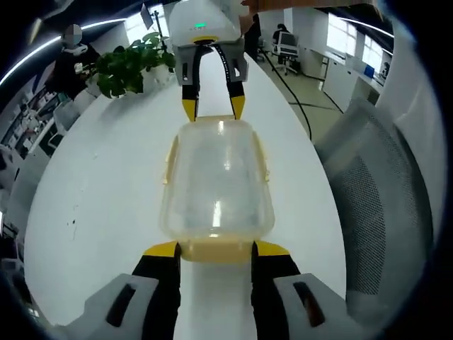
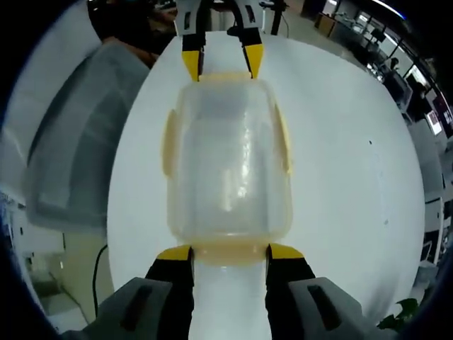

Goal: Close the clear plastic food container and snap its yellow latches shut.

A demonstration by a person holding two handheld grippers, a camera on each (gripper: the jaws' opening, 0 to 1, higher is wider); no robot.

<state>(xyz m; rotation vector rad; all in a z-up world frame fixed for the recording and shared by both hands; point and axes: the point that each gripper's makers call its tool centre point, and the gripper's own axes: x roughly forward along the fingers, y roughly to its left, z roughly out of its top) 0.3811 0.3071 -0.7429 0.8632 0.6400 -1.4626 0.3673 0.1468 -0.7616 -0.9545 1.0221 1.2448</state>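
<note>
You are resting the clear container (image 1: 218, 180) on the white table (image 1: 106, 191), lid on. Your left gripper (image 1: 216, 249) and right gripper (image 2: 230, 253) are facing each other at opposite ends, jaws spread beside each yellow end latch (image 2: 228, 253), gripping nothing.

A long white glossy table (image 1: 113, 191) is stretching away; a leafy green potted plant (image 1: 131, 65) is sitting far left, a grey mesh office chair (image 1: 382, 205) standing right.
</note>
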